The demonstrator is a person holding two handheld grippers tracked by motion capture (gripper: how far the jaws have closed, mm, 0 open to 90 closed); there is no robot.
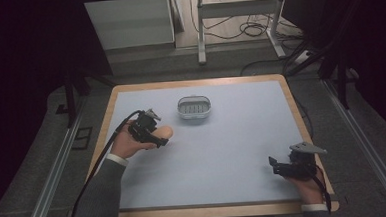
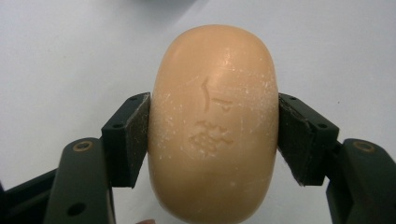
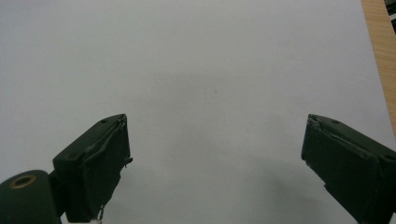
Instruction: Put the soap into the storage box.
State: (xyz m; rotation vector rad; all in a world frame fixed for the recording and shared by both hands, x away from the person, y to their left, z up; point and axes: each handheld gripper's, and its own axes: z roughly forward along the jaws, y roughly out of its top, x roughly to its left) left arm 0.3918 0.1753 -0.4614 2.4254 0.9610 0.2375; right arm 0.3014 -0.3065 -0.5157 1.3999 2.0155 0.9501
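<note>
Left of centre in the high view, your left gripper (image 1: 155,135) is clenched on a peach-coloured bar of soap (image 1: 162,133), held over the pale blue mat that covers the desk (image 1: 223,152). Your left gripper view shows the grip closely: both black fingers (image 2: 128,140) press flat against the bar's two long sides, and the stamped top face of the soap (image 2: 214,121) looks straight up at the camera, flecked with white scuffs. The bar runs lengthwise away from the gripper, with the mat beneath it.

Up and to the right of the soap in the high view, near the middle of the frame's upper half, a small white oval soap dish (image 1: 194,107) with a ribbed floor stands on the mat, near the soap but apart from it. Bare mat lies between the two.

At lower right of the high view, your right gripper (image 1: 279,168) sits close to the desk's near right corner, well apart from soap and dish. Its fingers (image 3: 95,163) are spread wide with only plain mat between them, and the desk's wooden edge (image 3: 380,51) shows at the upper right of the right gripper view.
</note>
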